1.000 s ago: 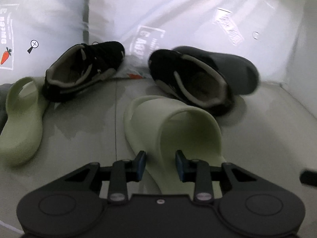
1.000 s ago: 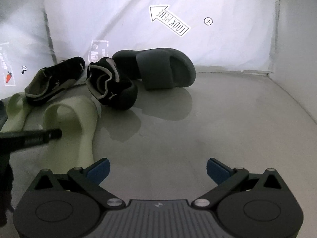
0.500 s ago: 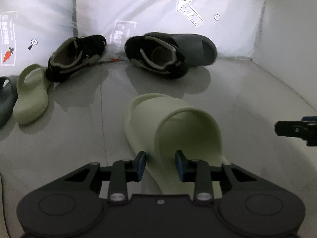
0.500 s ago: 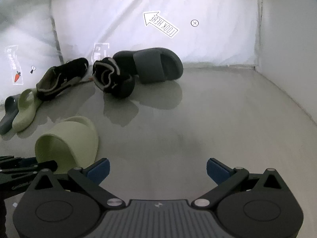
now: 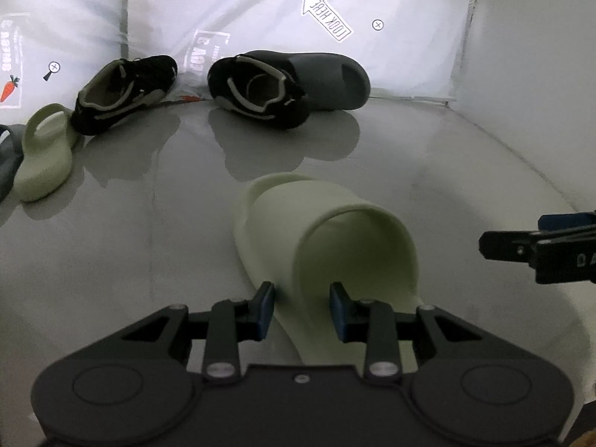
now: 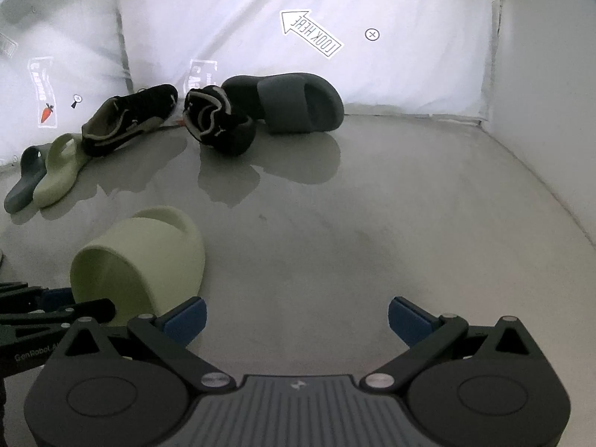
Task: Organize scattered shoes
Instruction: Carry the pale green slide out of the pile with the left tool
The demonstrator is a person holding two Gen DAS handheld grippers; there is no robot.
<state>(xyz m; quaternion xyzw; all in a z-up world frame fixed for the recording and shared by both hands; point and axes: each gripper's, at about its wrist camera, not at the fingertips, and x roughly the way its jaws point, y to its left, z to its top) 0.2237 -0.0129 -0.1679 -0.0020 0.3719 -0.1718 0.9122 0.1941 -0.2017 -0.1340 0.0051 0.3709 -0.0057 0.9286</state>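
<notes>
L claw pinched narrow, fingers level, low; R claw wide open, low, empty, just to its right.

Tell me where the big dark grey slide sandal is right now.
The dark grey slide sits at the back against the white sheet, below the arrow sticker, with a black sneaker touching its left side.

Six shoes lay in view, of three kinds. Two were pale green slides: one at the front, one far left. Two were dark grey slides: a big one by the back sheet and a small one at the far left edge. Two were black sneakers: one on the left, one in the middle. There were two claws: left, right.
</notes>
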